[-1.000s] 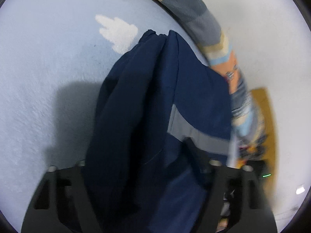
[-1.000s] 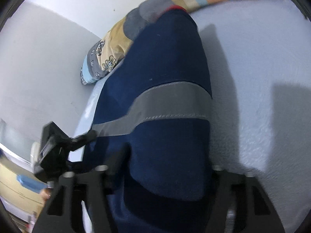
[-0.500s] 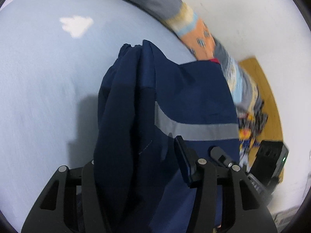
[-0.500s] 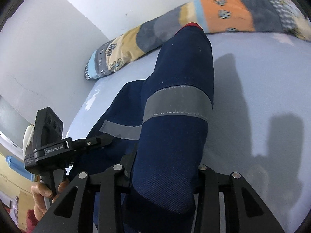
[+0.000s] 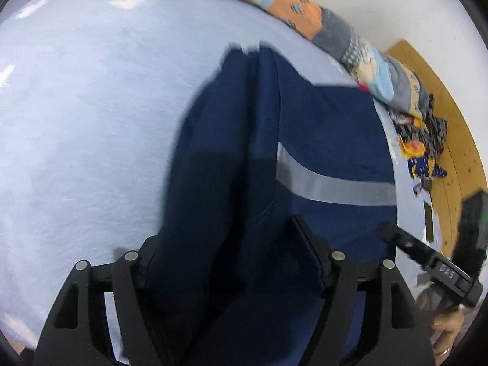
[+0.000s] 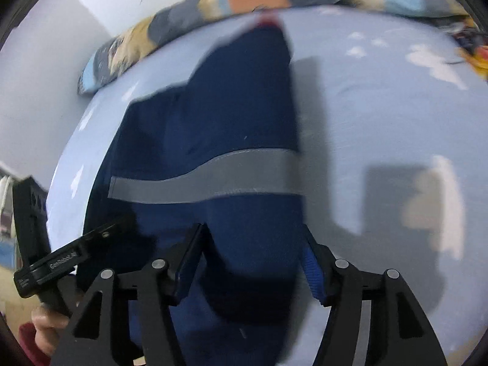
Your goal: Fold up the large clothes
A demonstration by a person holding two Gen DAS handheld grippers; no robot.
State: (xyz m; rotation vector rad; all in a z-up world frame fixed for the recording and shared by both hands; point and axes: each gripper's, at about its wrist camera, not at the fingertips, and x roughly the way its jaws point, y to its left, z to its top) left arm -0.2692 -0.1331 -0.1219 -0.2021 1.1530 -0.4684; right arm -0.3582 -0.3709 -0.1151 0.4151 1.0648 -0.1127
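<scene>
Left claw: The left gripper (image 5: 222, 231) is pointing down at the bed. Its jaws have just been opening and are standing fairly wide. A thick bunch of the navy garment (image 5: 231, 158) is filling the space between them. I cannot tell if the pads are pressing on the cloth or only sitting beside it.
Right claw: The right gripper (image 6: 251, 227) is also pointing down, and its jaws have just been opening too. A fold of the same garment is lying between them. The blue pad (image 6: 311, 268) on one finger is showing, and the cloth is looking loose there, so this claw is not squeezing it.
Hands: A hand (image 6: 45, 326) with a red sleeve (image 6: 27, 335) is holding the left gripper's handle at the edge of the right view.
Garment: It is dark blue and is stretching away from both claws across the bed. Its far end is reaching close to the pillow.
Stripe: A grey stripe (image 5: 335, 186) is running across the garment, a little way past the fingertips.
Bed: A light blue sheet (image 5: 76, 122) is lying under the garment.
Pillow: A long patchwork pillow (image 5: 305, 21) is lying along the far edge, against the white wall.
Floor: A wooden floor (image 5: 457, 122) is showing beside the bed, and colourful cloths (image 5: 421, 140) are sitting at the bed's edge.
</scene>
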